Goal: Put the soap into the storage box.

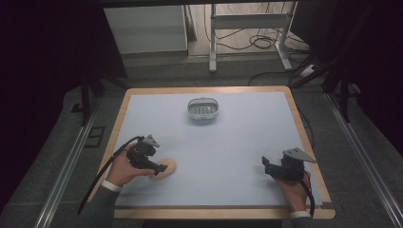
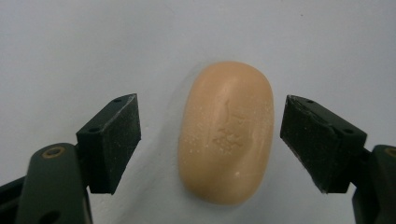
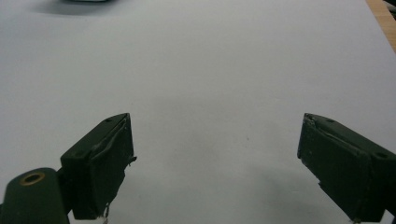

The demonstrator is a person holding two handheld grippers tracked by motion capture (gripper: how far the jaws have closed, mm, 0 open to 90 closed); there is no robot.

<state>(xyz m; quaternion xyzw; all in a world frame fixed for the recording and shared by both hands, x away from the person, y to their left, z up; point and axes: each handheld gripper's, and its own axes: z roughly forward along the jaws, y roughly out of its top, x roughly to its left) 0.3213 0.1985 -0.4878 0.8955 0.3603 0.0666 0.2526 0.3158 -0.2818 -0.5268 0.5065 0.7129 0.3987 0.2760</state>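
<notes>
A peach oval bar of soap (image 1: 166, 167) lies flat on the pale mat near the front left. My left gripper (image 1: 159, 169) is right over it, pointing down. In the left gripper view the soap (image 2: 227, 133) lies between the two black jaws, which stand apart on either side without touching it; the left gripper (image 2: 212, 140) is open. A white soap dish (image 1: 203, 109) with a slotted floor stands at the back middle of the mat. My right gripper (image 1: 267, 165) is held at the front right, and in its own view the right gripper (image 3: 215, 161) is open over bare mat.
The pale mat (image 1: 228, 142) covers a wooden table (image 1: 309, 142) whose rim shows at the sides and front. A dark shadow of the dish edge (image 3: 79, 5) sits at the top left of the right gripper view. White furniture legs and cables lie on the floor behind.
</notes>
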